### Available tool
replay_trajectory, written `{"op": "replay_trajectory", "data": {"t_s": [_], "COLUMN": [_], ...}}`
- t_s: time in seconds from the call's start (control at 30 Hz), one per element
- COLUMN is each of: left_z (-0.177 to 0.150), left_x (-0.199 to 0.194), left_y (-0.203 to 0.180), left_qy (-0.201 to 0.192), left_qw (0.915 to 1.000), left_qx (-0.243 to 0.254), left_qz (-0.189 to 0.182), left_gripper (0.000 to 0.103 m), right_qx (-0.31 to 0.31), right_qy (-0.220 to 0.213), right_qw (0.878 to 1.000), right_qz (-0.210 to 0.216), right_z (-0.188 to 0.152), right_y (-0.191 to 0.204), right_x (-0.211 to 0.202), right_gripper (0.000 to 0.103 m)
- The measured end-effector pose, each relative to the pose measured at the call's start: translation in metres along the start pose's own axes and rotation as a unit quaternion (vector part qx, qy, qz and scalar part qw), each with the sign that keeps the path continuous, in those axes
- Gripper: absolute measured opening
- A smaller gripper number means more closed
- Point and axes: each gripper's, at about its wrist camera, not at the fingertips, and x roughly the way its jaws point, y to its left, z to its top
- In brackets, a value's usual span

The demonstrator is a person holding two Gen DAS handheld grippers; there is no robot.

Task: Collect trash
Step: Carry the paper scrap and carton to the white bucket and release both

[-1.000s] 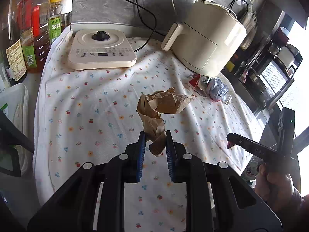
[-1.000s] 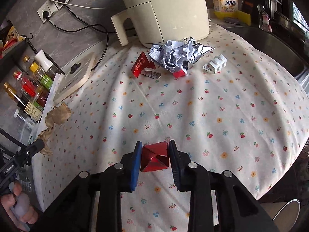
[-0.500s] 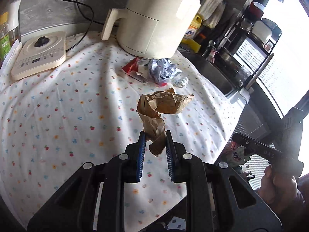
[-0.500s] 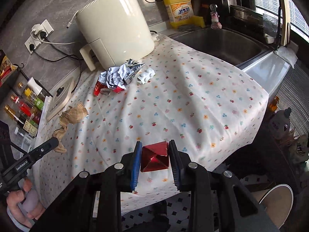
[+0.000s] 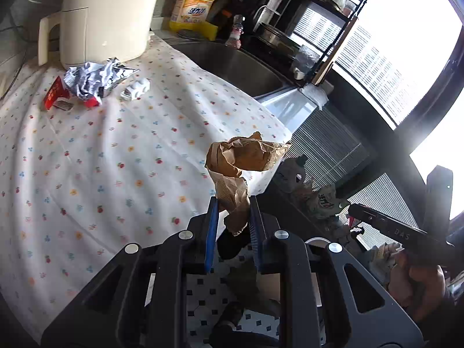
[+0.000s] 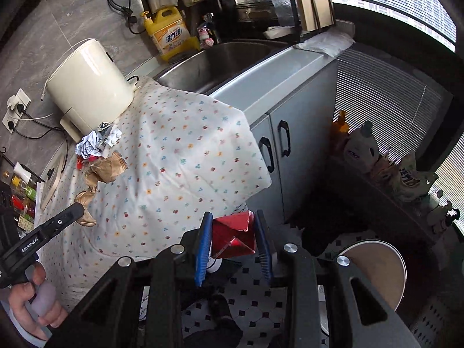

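My left gripper [image 5: 232,217] is shut on the lower end of a crumpled brown paper bag [image 5: 246,156], held in the air past the right edge of the floral cloth [image 5: 87,159]. My right gripper [image 6: 233,232] is shut on a crushed red carton [image 6: 232,237], hanging over the tiled floor in front of the counter. In the right wrist view the brown paper bag [image 6: 107,168] and the left gripper [image 6: 78,210] show at the left. A crumpled silver wrapper [image 5: 92,78], a red packet [image 5: 53,94] and a small white piece [image 5: 136,88] lie on the cloth by the air fryer.
A cream air fryer [image 5: 107,14] stands at the back of the cloth, with a steel sink [image 6: 220,61] and a yellow detergent jug [image 6: 169,33] beside it. Grey cabinet doors [image 6: 278,145] sit below. A round white-rimmed container [image 6: 374,269] stands on the floor at lower right.
Both grippers have swung to the right, from over the cloth to past the counter's edge and over the floor. Each still grips the same piece of trash.
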Motion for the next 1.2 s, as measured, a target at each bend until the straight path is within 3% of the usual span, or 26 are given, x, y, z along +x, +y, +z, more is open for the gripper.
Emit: {"op": "replay_trajectory", "data": {"t_s": [0.33,0.4,0.43,0.47,0.5,0.57,0.93,1.13,1.17,1.2], "left_z": [-0.021,-0.029,-0.034,-0.038,-0.042,-0.051,-0.105,-0.137,-0.141,-0.142], "left_x": [0.064,0.076,0.082,0.088,0.093,0.104,0.154,0.187,0.191,0.195], "left_y": [-0.116,-0.135,-0.143,-0.151,-0.159,-0.174,-0.236,-0.267,-0.271,-0.274], "left_qy": [0.044,0.057,0.064,0.071,0.078,0.093,0.18,0.245,0.253,0.259], "left_qw": [0.9953,0.9936,0.9928,0.9918,0.9907,0.9882,0.9699,0.9489,0.9461,0.945], "left_qx": [0.068,0.078,0.082,0.086,0.09,0.101,0.148,0.183,0.186,0.183], "left_qz": [-0.052,-0.058,-0.06,-0.063,-0.065,-0.068,-0.072,-0.079,-0.079,-0.08], "left_gripper": [0.021,0.021,0.021,0.021,0.021,0.021,0.021,0.022,0.028,0.05], "right_qx": [0.079,0.087,0.088,0.089,0.09,0.097,0.159,0.184,0.187,0.19], "right_qy": [0.012,0.021,0.024,0.023,0.02,0.023,0.025,0.02,0.019,0.018], "right_qw": [0.995,0.995,0.995,0.995,0.994,0.994,0.985,0.98,0.979,0.979], "right_qz": [-0.054,-0.053,-0.049,-0.049,-0.051,-0.052,-0.064,-0.073,-0.074,-0.075], "right_z": [-0.031,-0.041,-0.045,-0.049,-0.052,-0.058,-0.081,-0.096,-0.097,-0.099], "right_y": [-0.128,-0.147,-0.154,-0.161,-0.168,-0.183,-0.269,-0.3,-0.303,-0.306], "right_x": [-0.027,-0.029,-0.029,-0.031,-0.033,-0.034,-0.05,-0.064,-0.066,-0.067], "right_gripper": [0.031,0.036,0.042,0.056,0.061,0.062,0.063,0.063,0.063,0.064]}}
